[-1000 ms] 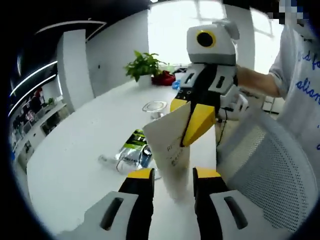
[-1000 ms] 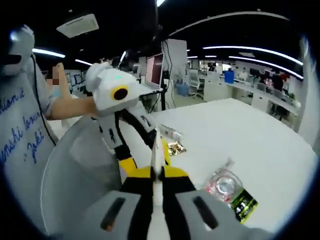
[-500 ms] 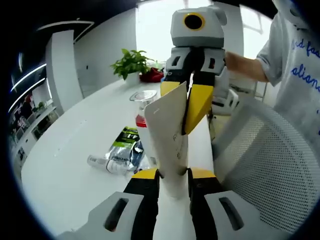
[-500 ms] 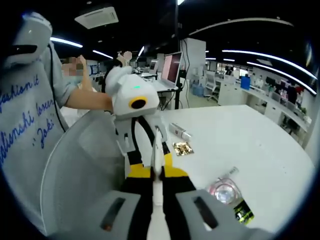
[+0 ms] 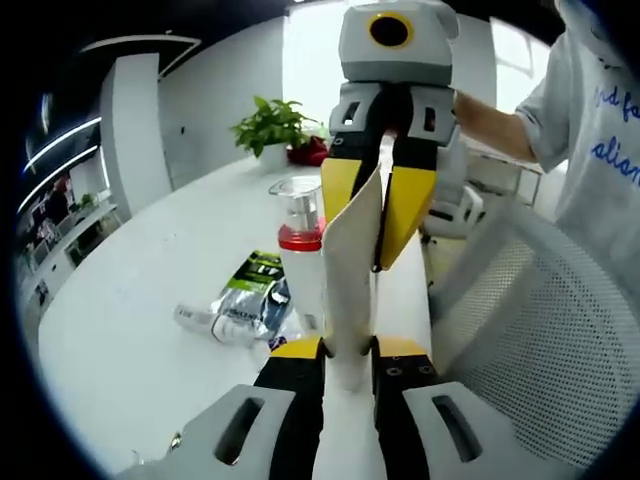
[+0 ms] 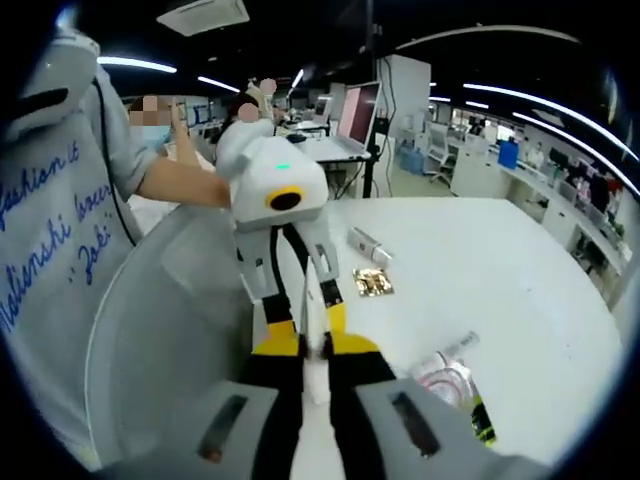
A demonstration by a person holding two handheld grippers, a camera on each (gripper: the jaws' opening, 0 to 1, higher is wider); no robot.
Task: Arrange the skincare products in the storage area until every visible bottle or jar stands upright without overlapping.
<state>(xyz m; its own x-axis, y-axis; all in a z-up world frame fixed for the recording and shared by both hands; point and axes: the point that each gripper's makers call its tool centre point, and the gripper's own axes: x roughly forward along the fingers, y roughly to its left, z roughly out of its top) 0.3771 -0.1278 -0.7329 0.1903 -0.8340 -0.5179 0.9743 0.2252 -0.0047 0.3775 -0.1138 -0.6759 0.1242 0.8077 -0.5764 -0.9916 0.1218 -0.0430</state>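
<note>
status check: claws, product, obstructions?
Both claws, left claw and right claw, shut on the white tube, held above the table. Red-collared bottle upright close behind; sachets lying flat.

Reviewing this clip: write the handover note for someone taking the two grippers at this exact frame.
Left gripper: shut on the bottom end of the white tube, held off the white table.
Right gripper: shut on the same tube's flat crimped end, so both grippers hold one tube between them.
On the table: a red-collared bottle standing upright behind the tube, a green-and-black sachet pack lying flat, a small tube lying on its side, a gold sachet.
Done: one bottle upright.
Left: set the held tube down upright, then stand the lying small tube without overlap.
</note>
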